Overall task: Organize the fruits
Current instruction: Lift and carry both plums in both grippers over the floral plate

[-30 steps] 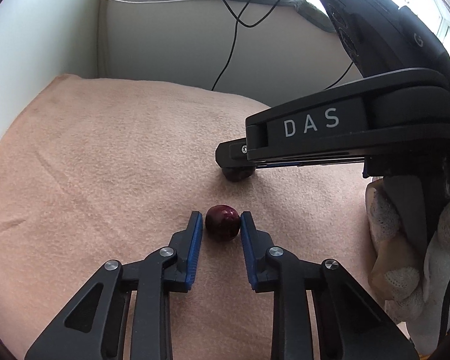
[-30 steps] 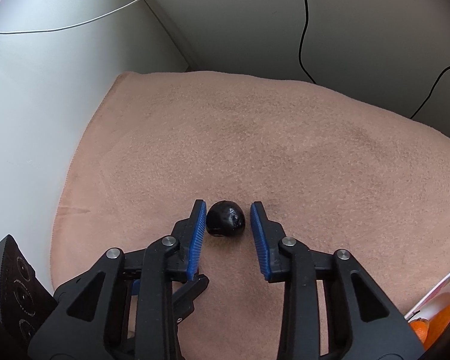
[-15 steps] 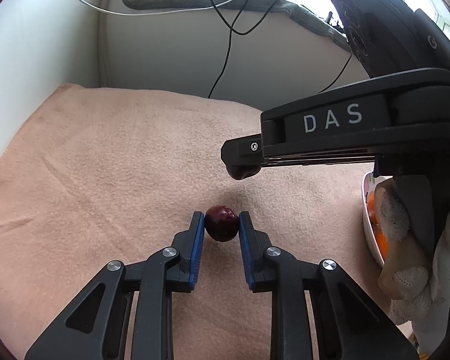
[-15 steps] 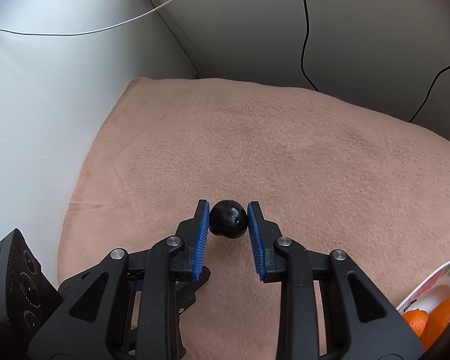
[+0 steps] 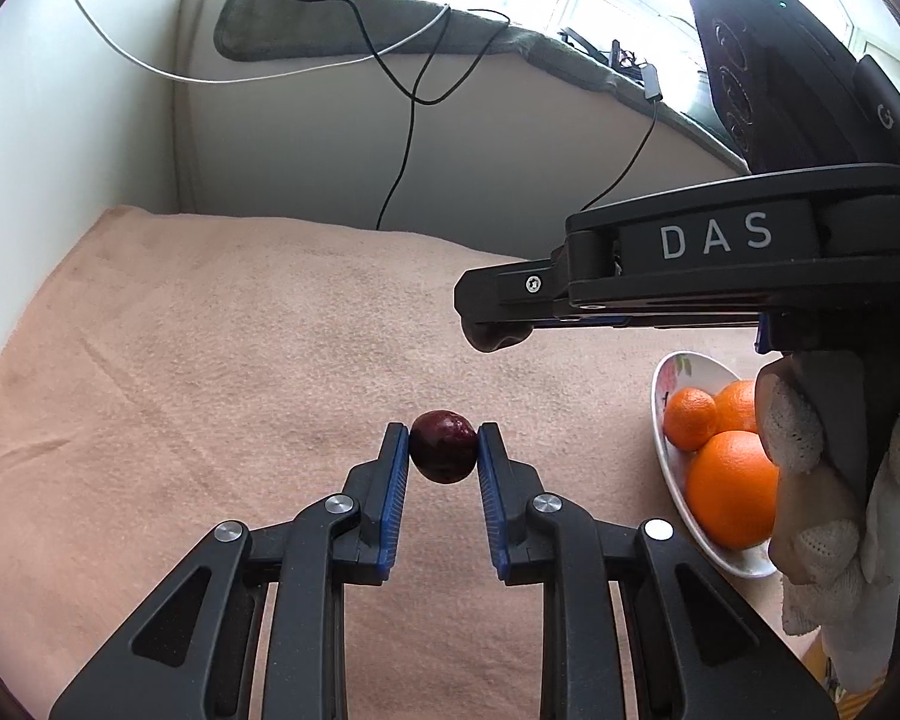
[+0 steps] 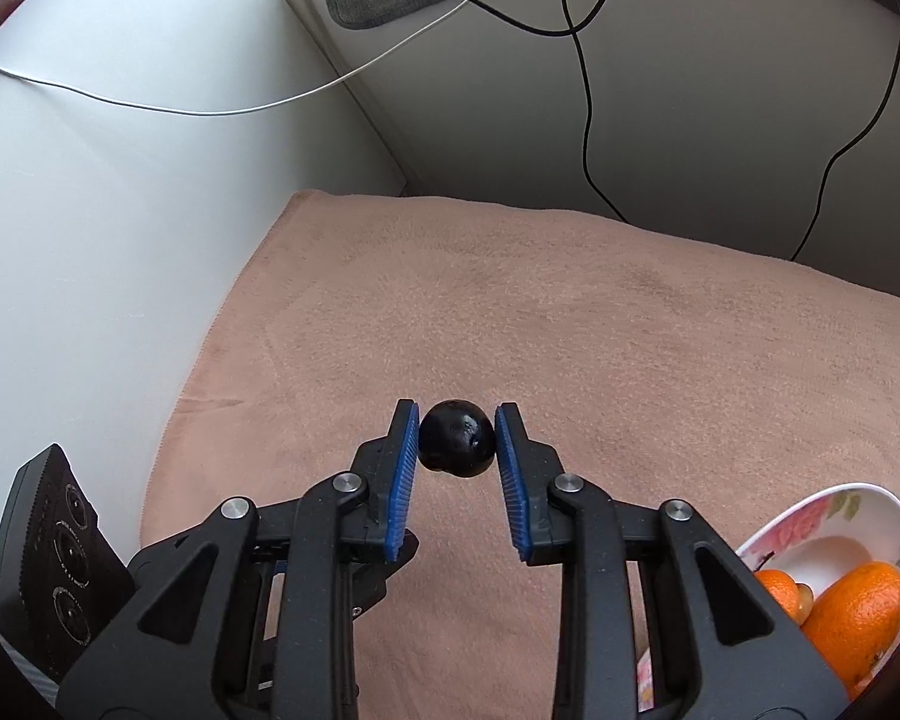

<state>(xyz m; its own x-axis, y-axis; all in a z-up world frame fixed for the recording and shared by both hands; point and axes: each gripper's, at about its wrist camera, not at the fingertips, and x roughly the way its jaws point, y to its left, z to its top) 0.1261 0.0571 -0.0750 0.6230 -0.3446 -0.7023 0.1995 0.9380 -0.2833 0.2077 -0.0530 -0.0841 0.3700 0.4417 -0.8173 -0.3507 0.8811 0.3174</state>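
Note:
My left gripper (image 5: 443, 443) is shut on a dark red plum (image 5: 442, 446) and holds it above the pink cloth (image 5: 222, 348). My right gripper (image 6: 457, 437) is shut on a dark, almost black plum (image 6: 457, 446), also lifted off the cloth. In the left wrist view the right gripper (image 5: 495, 330) reaches in from the right with its dark plum (image 5: 493, 337) under the fingertips. A white floral bowl (image 5: 666, 456) holds oranges (image 5: 729, 489) at the right; it also shows in the right wrist view (image 6: 834, 531) with oranges (image 6: 855, 618).
The pink cloth (image 6: 570, 330) covers the table. A white wall (image 6: 102, 210) stands at the left and a grey wall (image 6: 690, 90) behind, with black and white cables (image 6: 585, 120) hanging down it. A gloved hand (image 5: 834, 510) holds the right gripper.
Both grippers closed on their plums and lifted them off the cloth. The views pulled up and back, bringing the bowl of oranges into sight.

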